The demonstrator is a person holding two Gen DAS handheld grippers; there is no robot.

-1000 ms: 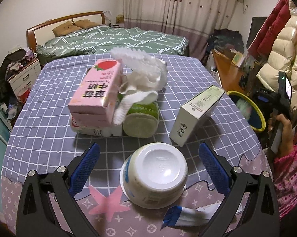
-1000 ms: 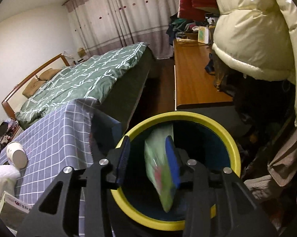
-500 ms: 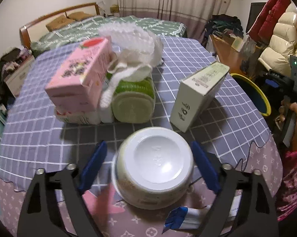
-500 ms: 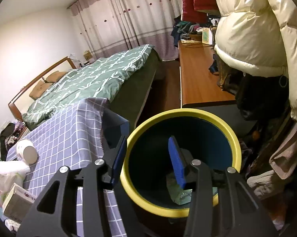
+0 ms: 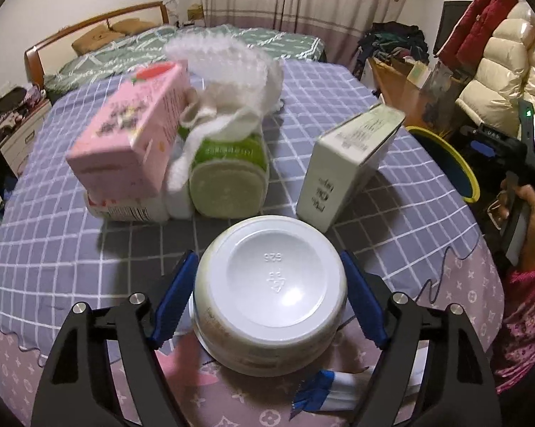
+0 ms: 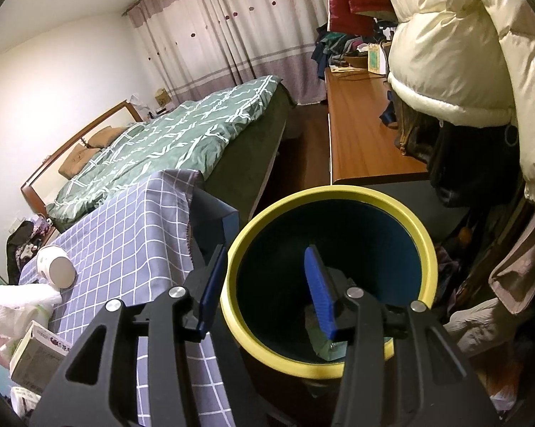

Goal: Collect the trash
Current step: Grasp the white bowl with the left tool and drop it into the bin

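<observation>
Left gripper, jaws just closing, pinches the upturned cup; right gripper, spread, empty, above the bin.

A bed with green quilt, curtains, a wooden desk and hanging puffer coats.

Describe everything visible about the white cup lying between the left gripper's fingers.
The white cup looks like a plastic tub with a glossy, embossed base that faces the left wrist camera; it lies on its side on the checked tablecloth. Faint print rings its wall near the rim. The left gripper has just been closing around it, and its blue pads flank both sides, at or very near contact. In the right wrist view it lies far off by the table edge.
</observation>
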